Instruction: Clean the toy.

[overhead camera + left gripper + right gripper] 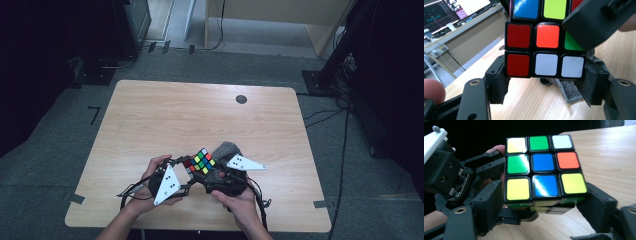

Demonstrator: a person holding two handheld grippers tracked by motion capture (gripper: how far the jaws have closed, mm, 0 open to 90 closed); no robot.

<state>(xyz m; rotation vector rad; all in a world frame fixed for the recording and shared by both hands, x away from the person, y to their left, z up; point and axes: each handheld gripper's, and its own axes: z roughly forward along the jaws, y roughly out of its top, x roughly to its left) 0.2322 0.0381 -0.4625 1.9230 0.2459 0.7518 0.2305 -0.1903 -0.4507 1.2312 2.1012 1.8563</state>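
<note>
A scrambled Rubik's cube [200,161] is held above the front middle of the wooden table [165,115], between both grippers. My left gripper [186,166] comes from the left. In the left gripper view its pads [497,77] press the two sides of the cube's [546,50] bottom row, which reads red, white, white. My right gripper [211,171] comes from the right. In the right gripper view the cube [542,167] sits between its jaws, with the right pad [596,205] just off the cube's lower edge. The right gripper [541,207] is open around the cube.
A crumpled grey cloth [226,149] lies on the table just behind the right gripper and under the cube [574,92]. A small black disc [241,99] sits near the table's far edge. Cables trail from both grippers over the front edge. Dark equipment stands to either side.
</note>
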